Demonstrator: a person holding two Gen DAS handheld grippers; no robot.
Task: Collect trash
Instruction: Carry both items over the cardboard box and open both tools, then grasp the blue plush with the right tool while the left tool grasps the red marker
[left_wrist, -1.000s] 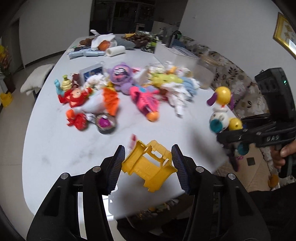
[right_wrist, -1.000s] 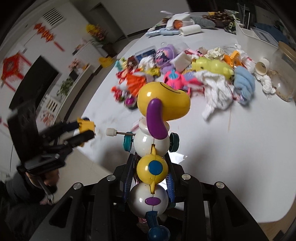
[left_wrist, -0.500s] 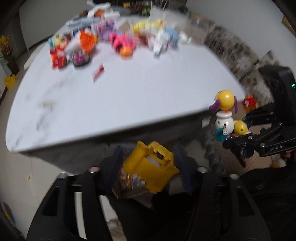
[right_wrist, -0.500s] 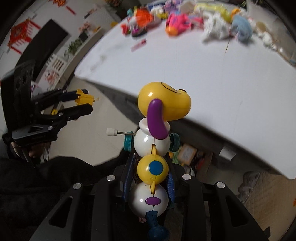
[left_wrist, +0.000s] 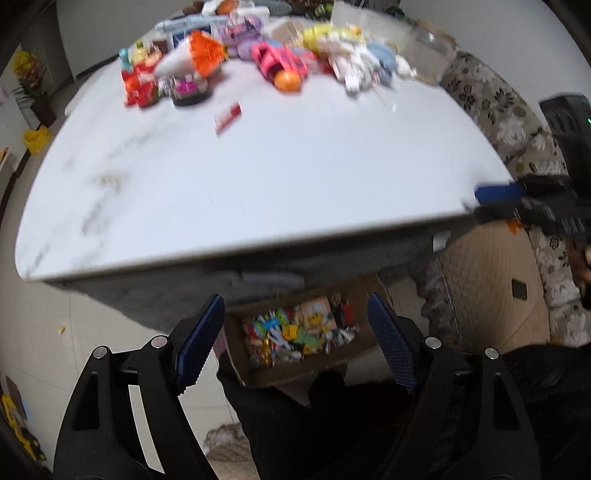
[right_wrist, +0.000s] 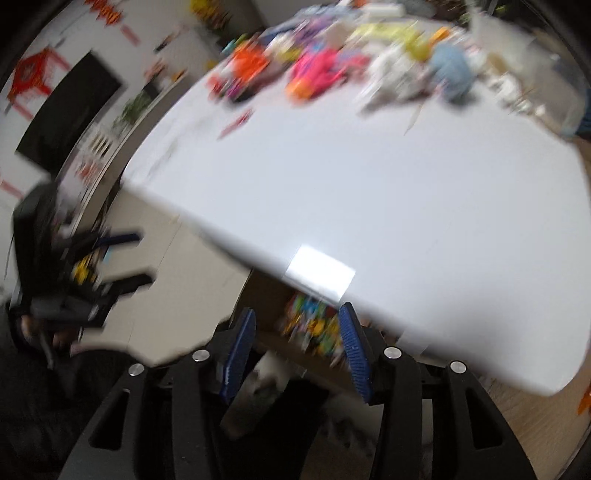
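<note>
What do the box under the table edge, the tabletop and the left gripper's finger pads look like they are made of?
Box: probably cardboard, with matte brown walls and flaps.
Tabletop: smooth white surface with faint grey veining, marble or a marble-look slab; the right wrist view shows a glossy window reflection.
Left gripper pads: blue with a fine grid texture, likely rubber or soft plastic.

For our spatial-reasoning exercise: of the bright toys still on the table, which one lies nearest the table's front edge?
The small red-and-white strip: it lies alone on bare tabletop, ahead of the toy pile.
</note>
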